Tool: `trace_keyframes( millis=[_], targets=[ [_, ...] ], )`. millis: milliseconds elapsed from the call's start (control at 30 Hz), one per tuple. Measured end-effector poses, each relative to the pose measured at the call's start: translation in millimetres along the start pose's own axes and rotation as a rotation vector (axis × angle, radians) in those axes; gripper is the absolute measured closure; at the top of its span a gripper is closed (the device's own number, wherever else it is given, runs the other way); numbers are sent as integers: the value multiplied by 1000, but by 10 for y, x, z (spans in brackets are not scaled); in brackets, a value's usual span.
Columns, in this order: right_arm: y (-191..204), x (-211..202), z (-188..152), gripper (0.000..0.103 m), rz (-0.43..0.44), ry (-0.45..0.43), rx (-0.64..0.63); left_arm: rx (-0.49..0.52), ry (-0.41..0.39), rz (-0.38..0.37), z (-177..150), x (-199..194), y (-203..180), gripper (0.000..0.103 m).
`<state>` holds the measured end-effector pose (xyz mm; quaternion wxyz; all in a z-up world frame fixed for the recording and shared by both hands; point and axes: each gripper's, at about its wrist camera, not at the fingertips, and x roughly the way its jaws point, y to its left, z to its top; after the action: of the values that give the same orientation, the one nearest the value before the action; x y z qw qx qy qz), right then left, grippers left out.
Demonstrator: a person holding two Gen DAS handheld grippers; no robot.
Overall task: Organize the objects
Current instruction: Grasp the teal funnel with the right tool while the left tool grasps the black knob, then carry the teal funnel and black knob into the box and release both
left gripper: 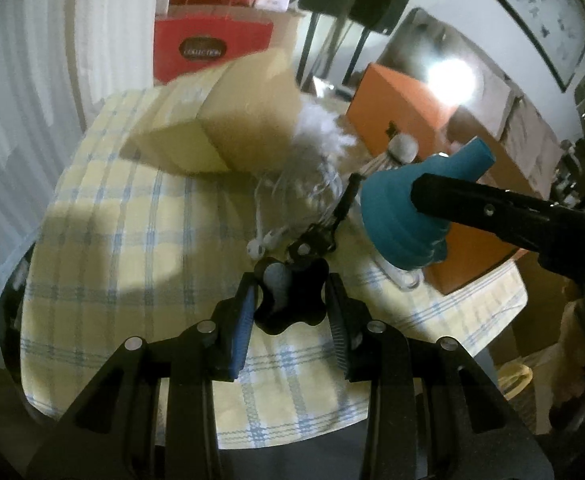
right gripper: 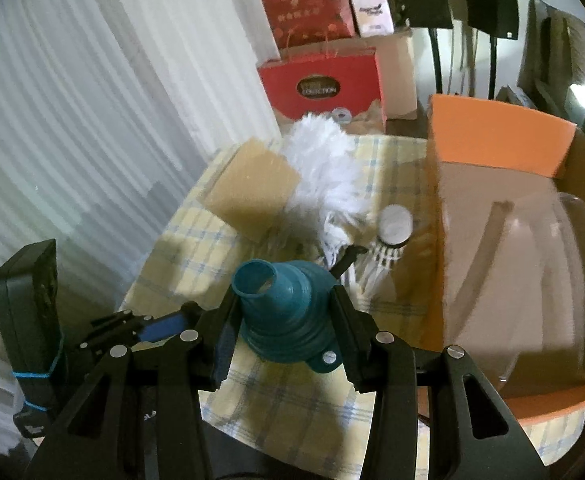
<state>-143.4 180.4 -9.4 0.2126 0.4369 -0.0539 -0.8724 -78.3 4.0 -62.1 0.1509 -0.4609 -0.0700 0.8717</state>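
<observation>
My left gripper (left gripper: 290, 306) is shut on a black star-shaped knob (left gripper: 290, 300) just above the checked tablecloth (left gripper: 132, 248). A teal collapsible funnel (right gripper: 288, 312) is clamped in my right gripper (right gripper: 284, 320), lifted over the cloth; the left wrist view shows that funnel (left gripper: 400, 216) at the right, beside the orange box (left gripper: 408, 108). A white feather duster (right gripper: 328, 168), a shuttlecock (right gripper: 392, 232) and white earphones (left gripper: 264, 240) lie on the cloth. The orange box (right gripper: 500, 136) stands open at the right, with a clear plastic container (right gripper: 552, 280) inside.
A tan cardboard box (left gripper: 236, 120) sits at the back of the table. Red gift boxes (right gripper: 320, 80) and black stands (right gripper: 436, 20) are behind it. White curtains (right gripper: 92, 120) hang at the left. The other gripper's body (right gripper: 32, 312) shows at lower left.
</observation>
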Motion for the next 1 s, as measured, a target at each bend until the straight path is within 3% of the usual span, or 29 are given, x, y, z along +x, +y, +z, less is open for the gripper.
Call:
trace_keyframes(
  millis=[500,1000],
  targets=[
    [-386,-663,126,58,-76,-111,74,79,-66,-70,345,-215,-445,71],
    [-1138,-1016,29,58,-207,-127,184,157,-63,-160,584,-82,-1093,71]
  ],
)
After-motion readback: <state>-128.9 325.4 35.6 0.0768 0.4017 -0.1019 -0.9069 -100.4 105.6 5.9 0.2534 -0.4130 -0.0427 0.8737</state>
